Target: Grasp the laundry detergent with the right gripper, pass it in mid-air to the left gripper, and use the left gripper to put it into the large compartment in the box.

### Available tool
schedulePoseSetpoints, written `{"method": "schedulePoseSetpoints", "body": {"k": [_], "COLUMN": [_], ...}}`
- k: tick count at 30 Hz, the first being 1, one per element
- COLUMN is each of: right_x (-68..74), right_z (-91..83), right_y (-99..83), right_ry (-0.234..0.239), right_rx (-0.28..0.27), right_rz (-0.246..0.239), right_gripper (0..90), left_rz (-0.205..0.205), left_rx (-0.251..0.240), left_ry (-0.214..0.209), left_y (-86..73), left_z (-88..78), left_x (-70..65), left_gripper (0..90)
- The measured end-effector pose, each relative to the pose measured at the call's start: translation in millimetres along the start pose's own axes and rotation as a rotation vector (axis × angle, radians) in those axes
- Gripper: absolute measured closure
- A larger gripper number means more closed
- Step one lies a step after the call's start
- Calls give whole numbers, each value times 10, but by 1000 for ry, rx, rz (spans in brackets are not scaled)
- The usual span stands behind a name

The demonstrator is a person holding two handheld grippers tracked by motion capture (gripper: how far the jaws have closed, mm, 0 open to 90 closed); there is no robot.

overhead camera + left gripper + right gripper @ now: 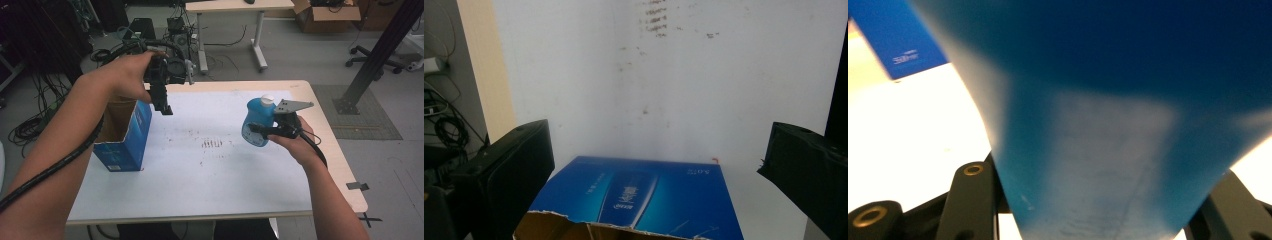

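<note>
A blue bottle (259, 120) with a white cap hangs above the right half of the white table (210, 165), and my right gripper (260, 131) is shut on its body from the right. In the right gripper view the blue bottle (1118, 125) sits close up between the black jaws. My left gripper (165, 107) hovers open over the right edge of the open blue carton (125, 135), pointing down. The left gripper view looks down on the blue carton (639, 200), with one black jaw on each side and nothing between them.
The carton stands at the table's left edge with its top flaps torn open. Brown stains (212, 143) mark the table's middle. Beyond the table stand a desk (230, 30), cables, a cardboard box (325, 15) and a black post (380, 50).
</note>
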State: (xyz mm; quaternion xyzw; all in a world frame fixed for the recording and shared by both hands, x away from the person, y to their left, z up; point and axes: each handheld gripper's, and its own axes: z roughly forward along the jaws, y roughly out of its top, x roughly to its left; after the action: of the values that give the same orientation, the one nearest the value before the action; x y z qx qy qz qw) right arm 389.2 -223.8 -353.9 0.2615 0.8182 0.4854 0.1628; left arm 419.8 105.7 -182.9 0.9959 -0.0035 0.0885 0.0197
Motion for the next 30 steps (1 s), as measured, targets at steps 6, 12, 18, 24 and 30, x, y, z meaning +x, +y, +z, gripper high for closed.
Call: {"method": "schedulePoseSetpoints", "body": {"k": [6, 12, 18, 24, 30], "right_x": [55, 212, 380, 517, 603], "right_z": [-66, -31, 88, 231, 376], "right_y": [73, 148, 186, 201, 219], "right_ry": [98, 196, 291, 341, 364], "right_rx": [8, 13, 18, 25, 35], "right_rz": [-61, -133, -187, -213, -226], "right_gripper": [460, 460, 462, 462, 466], "left_rz": [16, 32, 45, 47, 43], "left_rx": [4, 7, 25, 27, 10], "left_ry": [-5, -26, -39, -52, -78], "left_y": [56, 151, 222, 260, 264], "left_z": [-51, -23, 41, 88, 164], "left_x": [-32, -85, -127, -166, -203], "left_gripper": [3, 2, 3, 3, 4]}}
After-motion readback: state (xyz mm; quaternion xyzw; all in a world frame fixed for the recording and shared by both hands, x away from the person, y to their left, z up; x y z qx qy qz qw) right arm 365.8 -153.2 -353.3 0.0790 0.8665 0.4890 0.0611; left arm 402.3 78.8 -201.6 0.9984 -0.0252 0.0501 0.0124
